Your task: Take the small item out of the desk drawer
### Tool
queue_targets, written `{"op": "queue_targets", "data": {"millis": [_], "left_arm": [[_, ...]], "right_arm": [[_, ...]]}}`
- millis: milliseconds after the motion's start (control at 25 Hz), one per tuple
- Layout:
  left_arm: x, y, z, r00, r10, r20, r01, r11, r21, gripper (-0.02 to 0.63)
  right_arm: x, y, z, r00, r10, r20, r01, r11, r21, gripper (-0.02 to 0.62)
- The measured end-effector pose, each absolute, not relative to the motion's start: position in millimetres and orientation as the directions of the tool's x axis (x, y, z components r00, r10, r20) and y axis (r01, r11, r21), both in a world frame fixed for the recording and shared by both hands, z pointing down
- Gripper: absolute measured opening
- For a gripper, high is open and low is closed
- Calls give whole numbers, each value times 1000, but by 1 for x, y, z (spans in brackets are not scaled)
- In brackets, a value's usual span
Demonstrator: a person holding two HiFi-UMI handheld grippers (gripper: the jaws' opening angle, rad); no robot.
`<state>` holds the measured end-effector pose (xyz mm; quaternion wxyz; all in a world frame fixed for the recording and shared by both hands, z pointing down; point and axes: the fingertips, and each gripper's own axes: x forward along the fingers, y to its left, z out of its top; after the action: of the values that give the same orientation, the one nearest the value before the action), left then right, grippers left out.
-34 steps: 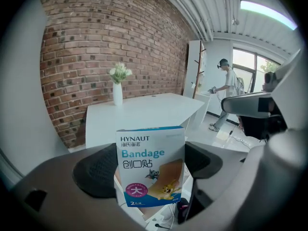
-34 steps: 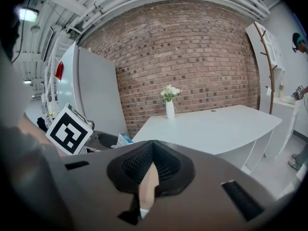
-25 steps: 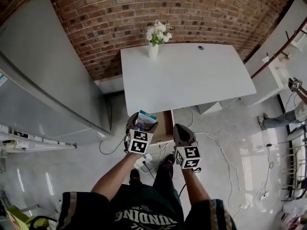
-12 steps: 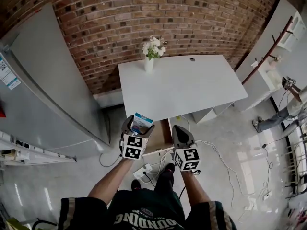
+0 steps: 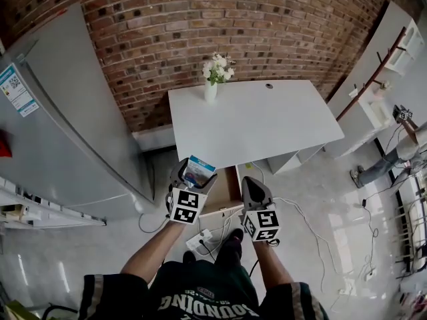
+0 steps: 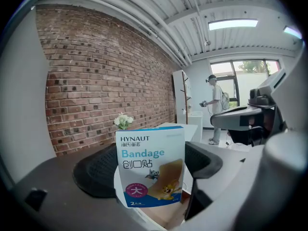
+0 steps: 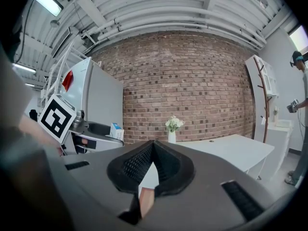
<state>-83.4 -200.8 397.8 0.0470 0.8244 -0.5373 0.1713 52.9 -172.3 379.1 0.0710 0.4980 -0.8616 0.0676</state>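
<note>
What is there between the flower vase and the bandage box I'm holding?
Only bare white desk top, seen in the head view: nothing lies between the vase and the bandage box in the left tongs.

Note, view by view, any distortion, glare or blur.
Head view: fisheye bows the brick wall, and the glossy floor shows glare. Left gripper view: the bandage box is sharp, its print legible; the ceiling lamp is blown out. Right gripper view: dark corners; strip light flares.
</note>
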Motion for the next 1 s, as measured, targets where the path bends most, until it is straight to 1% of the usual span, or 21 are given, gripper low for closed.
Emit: {"op": "queue_targets", "data": {"millis": [1000], "left_arm": [[-80,-190,404,369,-868,332,-906,-416,-81,433]], "right_arm": [[40,-164,380,-515,-836,188,-855,517,-40,24]]}}
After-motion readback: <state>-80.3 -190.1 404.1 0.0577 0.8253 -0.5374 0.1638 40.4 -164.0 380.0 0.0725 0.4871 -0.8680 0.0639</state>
